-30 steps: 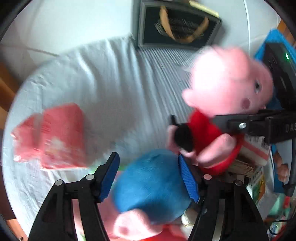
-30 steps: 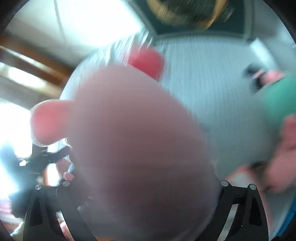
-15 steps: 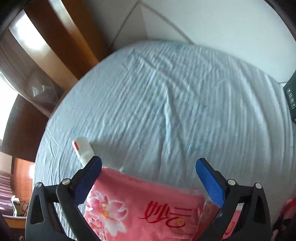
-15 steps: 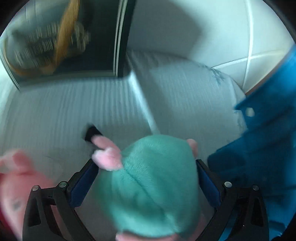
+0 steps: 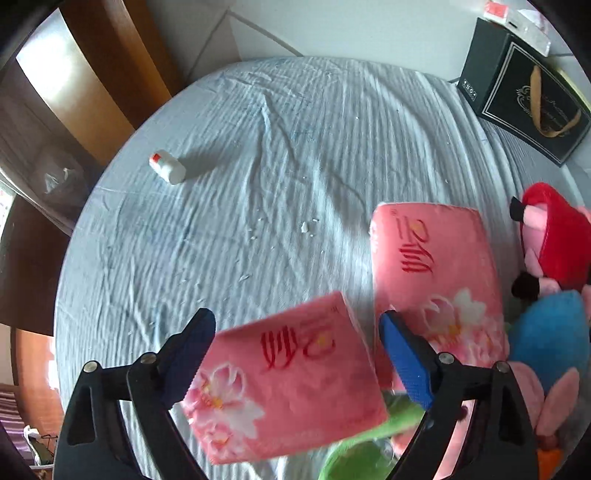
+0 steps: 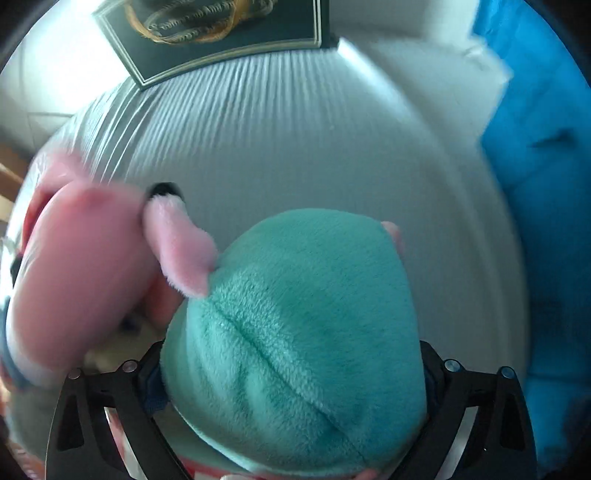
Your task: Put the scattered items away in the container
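Note:
My left gripper [image 5: 297, 343] is shut on a pink tissue pack [image 5: 288, 387] and holds it above the bed. A second pink tissue pack [image 5: 436, 269] lies just right of it. Plush pigs in a red dress [image 5: 557, 240] and a blue dress [image 5: 550, 343] lie at the right. My right gripper [image 6: 291, 373] is shut on a plush pig in a teal dress [image 6: 295, 332]; its fingertips are hidden by the plush. Another pink plush [image 6: 77, 280] is at the left.
A grey-blue bedsheet [image 5: 258, 166] covers the bed. A small white bottle with a red cap [image 5: 167, 168] lies at the left. A black gift bag [image 5: 524, 96] stands at the far right, and it also shows in the right wrist view [image 6: 221, 33]. Blue fabric [image 6: 546, 184] is on the right.
My left gripper closed on the pink tissue pack and lifted it toward the plush pile. My right gripper closed on the teal plush pig, which now fills its view.

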